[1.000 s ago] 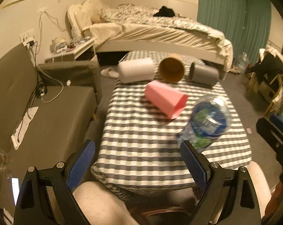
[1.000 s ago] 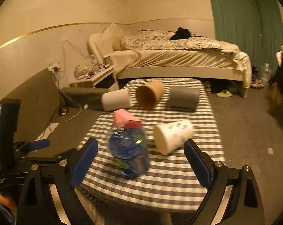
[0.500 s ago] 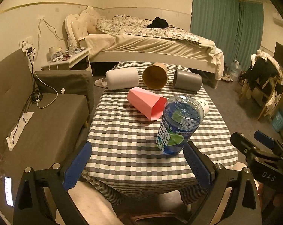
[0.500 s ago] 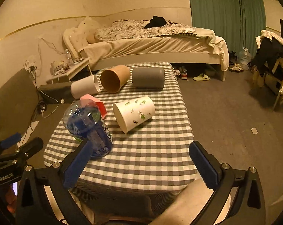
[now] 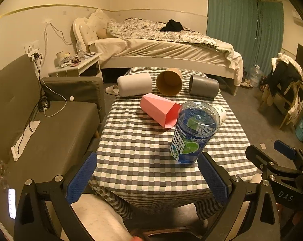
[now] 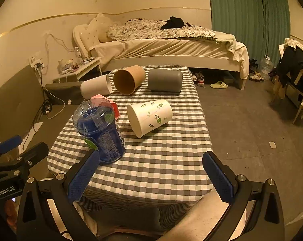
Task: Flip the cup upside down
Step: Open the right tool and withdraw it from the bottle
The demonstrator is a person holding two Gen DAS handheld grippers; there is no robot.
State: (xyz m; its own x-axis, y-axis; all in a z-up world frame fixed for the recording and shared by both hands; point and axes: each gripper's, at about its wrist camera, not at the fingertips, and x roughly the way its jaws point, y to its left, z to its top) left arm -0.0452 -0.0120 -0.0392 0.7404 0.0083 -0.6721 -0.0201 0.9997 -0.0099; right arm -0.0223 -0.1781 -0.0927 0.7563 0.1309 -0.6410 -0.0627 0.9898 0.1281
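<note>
A blue-labelled clear plastic cup (image 5: 194, 134) stands on end near the front of the checked table (image 5: 143, 160); the same cup (image 6: 100, 128) shows at the left of the right wrist view. Behind it, all on their sides, lie a pink cup (image 5: 160, 109), a white leaf-print cup (image 6: 149, 117), a plain white cup (image 5: 134, 84), a brown cup (image 5: 169, 82) and a grey cup (image 5: 203, 85). My left gripper (image 5: 147, 172) is open at the near table edge, the blue cup just beyond its right finger. My right gripper (image 6: 150, 172) is open, holding nothing.
A dark sofa (image 5: 41, 124) runs along the left of the table, with cables and a nightstand (image 5: 77, 68) behind it. A bed (image 5: 167, 48) spans the back. A chair with clothes (image 5: 286, 84) stands at the right. The person's legs (image 5: 97, 221) are under the near edge.
A second ago the blue cup was tilted and blurred in motion; now it stands still on the cloth. Both grippers stayed open and both views have steadied.
</note>
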